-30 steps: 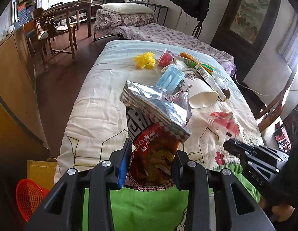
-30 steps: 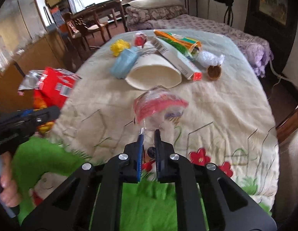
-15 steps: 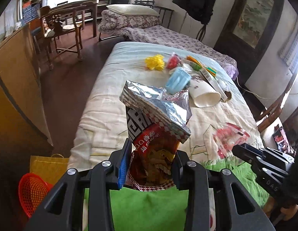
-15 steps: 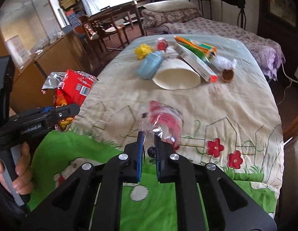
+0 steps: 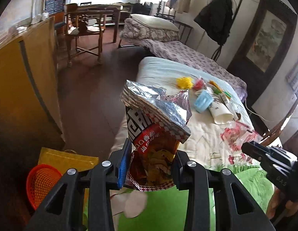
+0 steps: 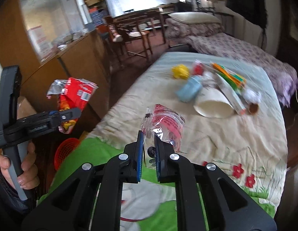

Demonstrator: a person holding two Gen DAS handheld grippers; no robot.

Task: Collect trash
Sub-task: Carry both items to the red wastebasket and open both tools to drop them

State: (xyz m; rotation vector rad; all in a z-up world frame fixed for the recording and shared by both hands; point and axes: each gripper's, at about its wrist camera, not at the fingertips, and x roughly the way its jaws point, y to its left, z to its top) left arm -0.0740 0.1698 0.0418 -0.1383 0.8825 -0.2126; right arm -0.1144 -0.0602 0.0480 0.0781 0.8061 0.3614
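Snack bag (image 5: 154, 134), red with a torn silver foil top, sits clamped between the pads of my left gripper (image 5: 150, 163), lifted clear of the quilted bed (image 5: 203, 142). A second ago this bag hung over the middle of the quilt; now it hangs over the bed's left edge, with dark wooden floor (image 5: 91, 96) behind it. An orange mesh basket (image 5: 42, 184) and a yellow bag (image 5: 66, 158) on the floor, low at the left, show far more fully than before.

My right gripper (image 6: 149, 144) is pinched tight on a clear plastic wrapper (image 6: 164, 123) with red print. Earlier that wrapper hung just over the quilt's flower pattern; now it is raised higher and carried toward the left, and the same orange basket (image 6: 66, 150) has come into the right wrist view, below the bed's edge.

In that view my left hand (image 6: 19, 169) grips the left gripper's handle, with the snack bag sticking up from its jaws near the wooden cabinet (image 6: 79, 61).

Other trash remains on the far half of the bed, unmoved: a white paper cup (image 6: 212, 104) on its side, a pale blue face mask (image 6: 189, 90) touching it, a yellow crumpled ball (image 6: 179, 71), a small red packet (image 6: 197, 68), a long narrow box (image 6: 231, 96) and a striped green and orange wrapper (image 6: 230, 75).
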